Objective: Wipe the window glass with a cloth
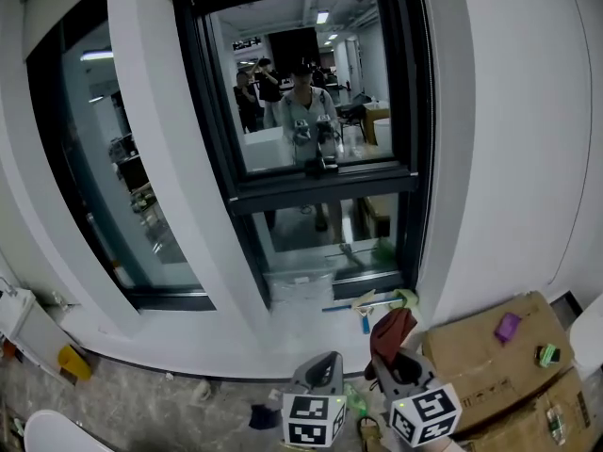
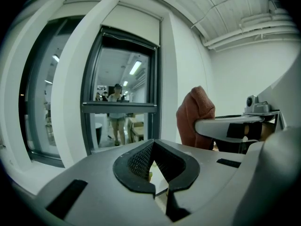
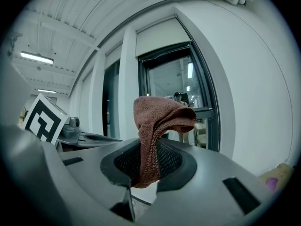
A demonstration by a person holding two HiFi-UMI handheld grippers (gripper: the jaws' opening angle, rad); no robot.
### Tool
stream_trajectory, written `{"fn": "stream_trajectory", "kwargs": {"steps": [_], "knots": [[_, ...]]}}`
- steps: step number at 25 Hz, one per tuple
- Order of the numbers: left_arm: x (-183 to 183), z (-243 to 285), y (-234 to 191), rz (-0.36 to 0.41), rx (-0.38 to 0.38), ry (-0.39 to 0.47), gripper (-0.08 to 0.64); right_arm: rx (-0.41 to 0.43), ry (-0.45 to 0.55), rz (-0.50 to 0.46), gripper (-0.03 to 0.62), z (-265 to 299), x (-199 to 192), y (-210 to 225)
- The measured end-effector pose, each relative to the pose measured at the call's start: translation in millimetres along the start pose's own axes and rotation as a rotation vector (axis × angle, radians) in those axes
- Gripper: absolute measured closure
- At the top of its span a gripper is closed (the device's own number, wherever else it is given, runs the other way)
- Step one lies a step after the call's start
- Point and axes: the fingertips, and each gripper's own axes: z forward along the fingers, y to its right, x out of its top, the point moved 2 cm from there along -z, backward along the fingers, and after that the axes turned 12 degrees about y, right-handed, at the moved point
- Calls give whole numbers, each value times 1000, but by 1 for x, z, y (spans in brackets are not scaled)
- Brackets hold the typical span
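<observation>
Progress looks like zero. The window glass (image 1: 306, 83) shows no cloth on it and neither tool is near it, so I judge the whole wipe is left to do: carry the cloth up, press it on, and work across both panes. Counts, big to small. There is one white wall (image 1: 509, 139) and two windows: the dark-framed one straight ahead, split into an upper pane and a lower pane (image 1: 320, 243), and a second window (image 1: 113, 177) off to the left. There are two cardboard boxes (image 1: 490, 356) at lower right, as far as I can tell, and two tools. The left tool (image 2: 153, 161) has its pads pressed together at the tips with nothing between them, and sits low in the head view just beside the other. The right tool (image 3: 143, 164) is pinching the cloth, with the jaws closed on the lower fold. There is one cloth (image 3: 157, 126), reddish-brown, which sticks up above the right tool's jaws and flops over at the top; it is well apart from the glass, down by the boxes in the head view. The smallest things are one purple item (image 1: 508, 326) and one green item (image 1: 547, 354) on the box top.
</observation>
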Motion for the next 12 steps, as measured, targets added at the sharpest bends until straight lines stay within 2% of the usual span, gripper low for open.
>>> {"fn": "stream_trajectory", "kwargs": {"steps": [12], "knots": [[30,115,-45,-23,61,13,555,64,14,-21,523,112,18,77]]}}
